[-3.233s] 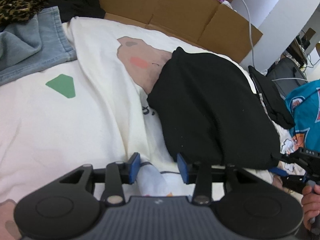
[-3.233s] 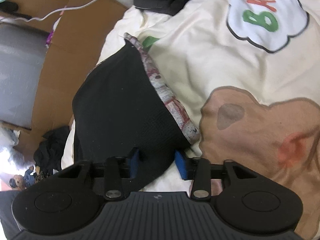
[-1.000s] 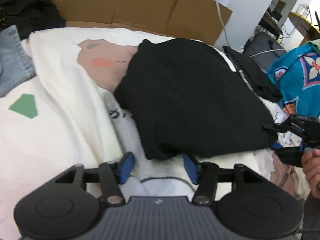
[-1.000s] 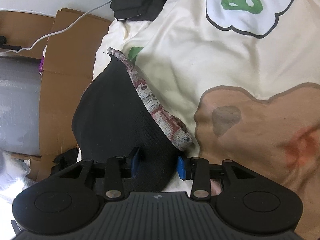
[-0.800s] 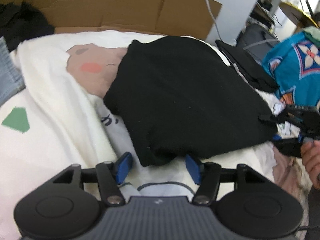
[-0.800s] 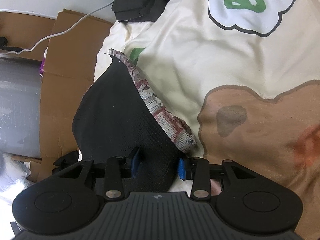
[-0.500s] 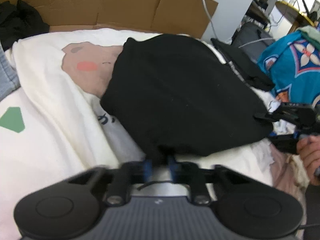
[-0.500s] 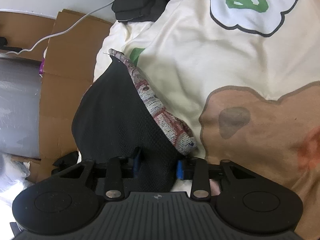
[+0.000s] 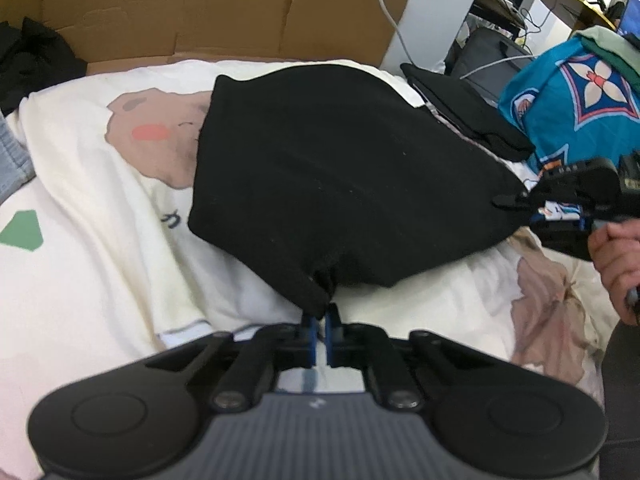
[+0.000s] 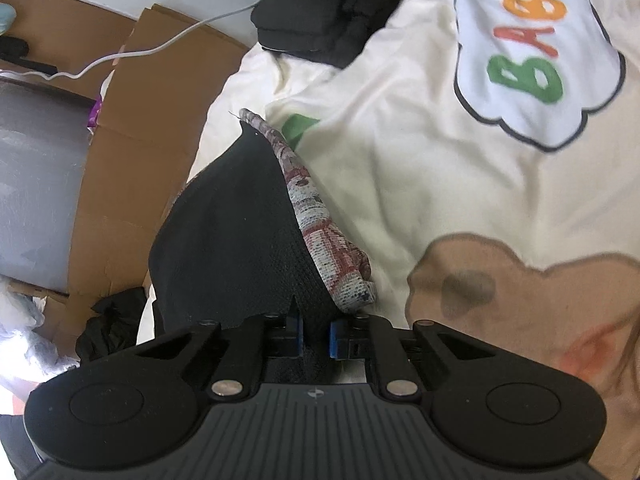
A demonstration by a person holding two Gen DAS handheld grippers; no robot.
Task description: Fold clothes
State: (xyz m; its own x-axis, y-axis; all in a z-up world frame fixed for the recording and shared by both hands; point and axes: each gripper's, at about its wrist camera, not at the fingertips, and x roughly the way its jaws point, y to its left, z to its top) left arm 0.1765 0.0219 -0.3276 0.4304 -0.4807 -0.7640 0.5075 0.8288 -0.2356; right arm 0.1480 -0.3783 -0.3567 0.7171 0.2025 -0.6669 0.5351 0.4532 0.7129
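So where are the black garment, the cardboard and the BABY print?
black garment [image 9: 340,184], left wrist view, middle of its top.
cardboard [image 9: 224,12], left wrist view, upright flap.
BABY print [image 10: 528,52], right wrist view, the letters.

Cardboard sheets [image 9: 224,12] against white wall [image 9: 432,4]

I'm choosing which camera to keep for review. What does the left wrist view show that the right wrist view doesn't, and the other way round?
Only the left wrist view shows the blue patterned fabric, the person's hand and the left hand-held gripper, shut on the black garment. Only the right wrist view shows the BABY print and the garment's patterned underside. Both show the black garment, cream blanket, cardboard and the right hand-held gripper, which has just been closing on the garment.
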